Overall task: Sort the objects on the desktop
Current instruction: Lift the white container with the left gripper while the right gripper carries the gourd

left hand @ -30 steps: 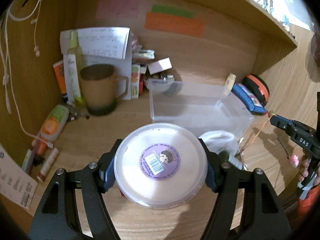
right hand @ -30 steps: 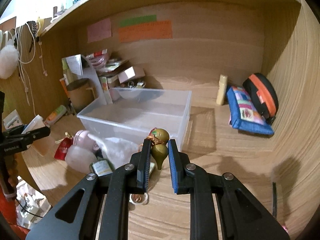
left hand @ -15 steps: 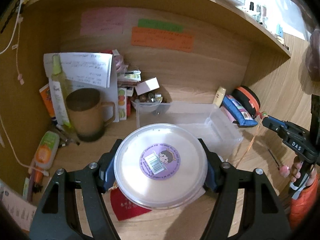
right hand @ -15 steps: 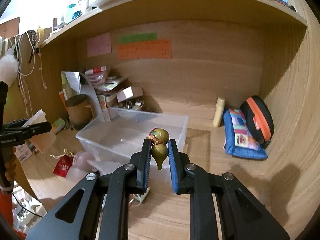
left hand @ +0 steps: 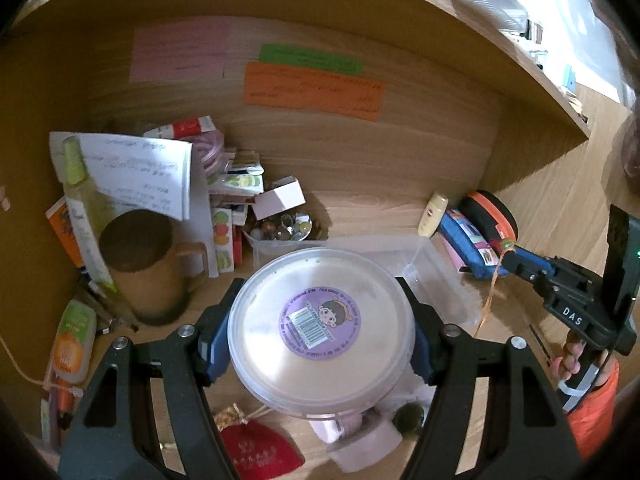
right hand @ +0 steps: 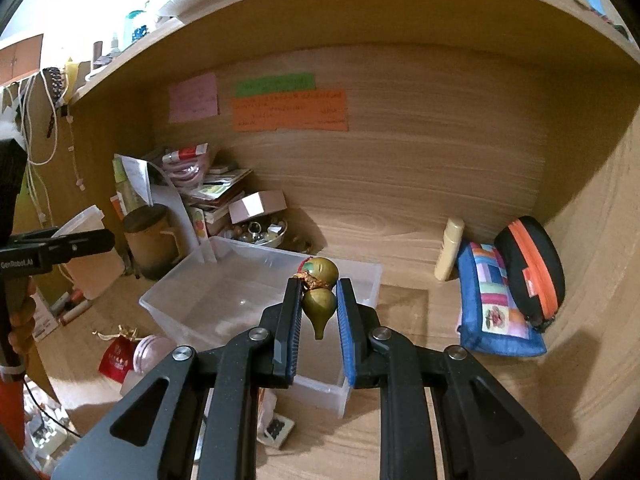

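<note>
Translucent white plastic fills my left view: a round lidded tub (left hand: 320,330) with a purple barcode sticker, pinched at its sides between the blue pads of my left gripper (left hand: 320,336) and held above the wooden desk (left hand: 400,208). Beneath it lie a red pouch (left hand: 260,454) and a pale pink jar (left hand: 360,436). My right gripper (right hand: 318,312) is pressed onto a small olive-gold gourd charm (right hand: 319,294), stem end towards the camera, a red-orange cord knotted at its waist. The charm hangs in front of the clear storage bin (right hand: 224,292), which sits open on the desk and looks empty. Left of the bin stands a brown mug (right hand: 150,240); to the right lie a blue patchwork pouch (right hand: 494,312) and a black case with orange zip (right hand: 528,268).
</note>
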Available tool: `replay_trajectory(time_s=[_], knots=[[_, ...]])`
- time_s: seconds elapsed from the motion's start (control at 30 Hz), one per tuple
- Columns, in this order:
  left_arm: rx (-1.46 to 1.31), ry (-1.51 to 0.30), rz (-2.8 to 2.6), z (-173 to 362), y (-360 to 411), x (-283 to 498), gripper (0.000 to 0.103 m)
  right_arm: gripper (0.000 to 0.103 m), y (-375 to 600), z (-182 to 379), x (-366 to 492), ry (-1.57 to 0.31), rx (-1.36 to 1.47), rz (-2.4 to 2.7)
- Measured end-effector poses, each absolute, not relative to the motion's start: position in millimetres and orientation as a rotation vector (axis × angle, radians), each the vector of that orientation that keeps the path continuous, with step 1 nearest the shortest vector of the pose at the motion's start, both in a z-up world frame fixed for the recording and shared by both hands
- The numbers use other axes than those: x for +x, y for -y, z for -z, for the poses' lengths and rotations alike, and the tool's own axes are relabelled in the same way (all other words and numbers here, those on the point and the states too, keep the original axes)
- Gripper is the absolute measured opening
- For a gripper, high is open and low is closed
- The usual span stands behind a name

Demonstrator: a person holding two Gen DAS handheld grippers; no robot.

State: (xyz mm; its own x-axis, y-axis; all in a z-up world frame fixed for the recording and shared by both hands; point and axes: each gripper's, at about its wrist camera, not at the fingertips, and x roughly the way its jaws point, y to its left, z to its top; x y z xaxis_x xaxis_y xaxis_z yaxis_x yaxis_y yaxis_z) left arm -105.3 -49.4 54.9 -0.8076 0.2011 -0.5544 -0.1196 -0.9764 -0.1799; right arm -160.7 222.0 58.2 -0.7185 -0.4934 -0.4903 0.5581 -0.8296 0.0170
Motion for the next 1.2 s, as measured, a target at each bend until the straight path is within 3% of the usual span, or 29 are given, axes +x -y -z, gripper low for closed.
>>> replay_trajectory(time_s=[0.53, 1.2], knots=[[-1.033, 0.158, -2.754, -26, 37, -177, 0.07, 0.016, -189, -35, -216, -0.254, 0.753, 2.404], [-1.268, 0.047, -2.638, 27, 16, -240, 0.07, 0.016, -133, 15, -256, -0.508, 0.969, 2.24]])
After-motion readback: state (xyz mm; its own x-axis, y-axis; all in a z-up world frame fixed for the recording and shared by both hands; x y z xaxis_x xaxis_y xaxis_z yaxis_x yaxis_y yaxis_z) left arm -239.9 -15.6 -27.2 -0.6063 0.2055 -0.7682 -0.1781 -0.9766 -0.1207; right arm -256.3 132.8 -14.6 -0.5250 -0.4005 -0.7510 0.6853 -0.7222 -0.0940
